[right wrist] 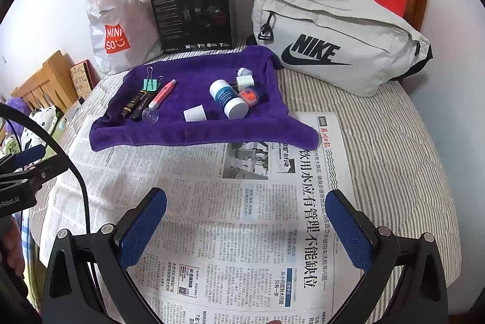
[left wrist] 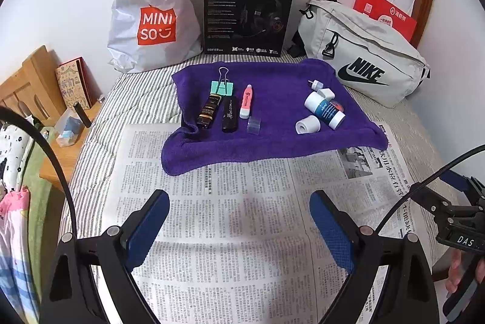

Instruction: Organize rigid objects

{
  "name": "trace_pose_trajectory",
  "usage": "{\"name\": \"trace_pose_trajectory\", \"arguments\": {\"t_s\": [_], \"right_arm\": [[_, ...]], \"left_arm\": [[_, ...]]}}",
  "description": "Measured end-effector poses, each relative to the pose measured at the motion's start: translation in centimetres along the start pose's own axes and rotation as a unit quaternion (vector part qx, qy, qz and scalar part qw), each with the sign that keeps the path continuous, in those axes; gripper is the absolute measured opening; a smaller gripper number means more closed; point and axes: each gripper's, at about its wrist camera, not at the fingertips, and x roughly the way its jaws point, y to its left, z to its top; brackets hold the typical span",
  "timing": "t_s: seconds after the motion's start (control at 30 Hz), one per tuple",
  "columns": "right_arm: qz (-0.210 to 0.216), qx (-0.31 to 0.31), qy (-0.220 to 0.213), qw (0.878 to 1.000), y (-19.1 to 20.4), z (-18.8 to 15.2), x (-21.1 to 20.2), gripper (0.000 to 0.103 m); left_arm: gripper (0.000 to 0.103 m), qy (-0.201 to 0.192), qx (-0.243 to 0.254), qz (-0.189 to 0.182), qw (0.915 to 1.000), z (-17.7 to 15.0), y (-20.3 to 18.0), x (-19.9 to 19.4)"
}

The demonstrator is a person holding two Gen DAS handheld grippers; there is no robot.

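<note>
Both grippers hang over the newspaper (right wrist: 212,218) with nothing between their blue pads: the left gripper (left wrist: 239,221) is spread wide, the right gripper (right wrist: 248,221) likewise released. Everything the task concerns lies further back on the purple towel (left wrist: 272,142), in two groups well apart. On the left sit a teal binder clip (left wrist: 222,86), a black-and-gold tube (left wrist: 208,110), a black tube (left wrist: 230,115), a pink stick (left wrist: 246,101) and a clear cap (left wrist: 254,124), the three long pieces side by side; on the right a white bottle with a blue label (left wrist: 325,110) lies on its side among white caps (left wrist: 307,124) and a small orange-topped jar (right wrist: 249,95). That could be a sorted layout or one with the right cluster yet to be straightened — the frames do not settle it. Any pick here calls for a low, level approach, fingers closing across the narrow width of a piece, since the bottle would likely roll on soft cloth. Now the lettering, biggest first: NIKE on the grey bag (right wrist: 333,30), MINISO on the white plastic bag (left wrist: 151,21), HECATE and EDIFIER on the black box (left wrist: 248,15), large Chinese headlines on the paper, "Horizon" in script on the black tube — and "GRAND" on the gold one, the rest too small to read.
</note>
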Motion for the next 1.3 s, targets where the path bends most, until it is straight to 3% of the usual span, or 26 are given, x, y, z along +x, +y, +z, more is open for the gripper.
{"name": "trace_pose_trajectory", "arguments": {"t_s": [1.3], "right_arm": [[-0.005, 0.0, -0.006, 1.0, 0.06, 0.28, -0.57, 0.103]], "left_arm": [[0.094, 0.013, 0.007, 0.01, 0.9998, -0.17, -0.07, 0.38]]}}
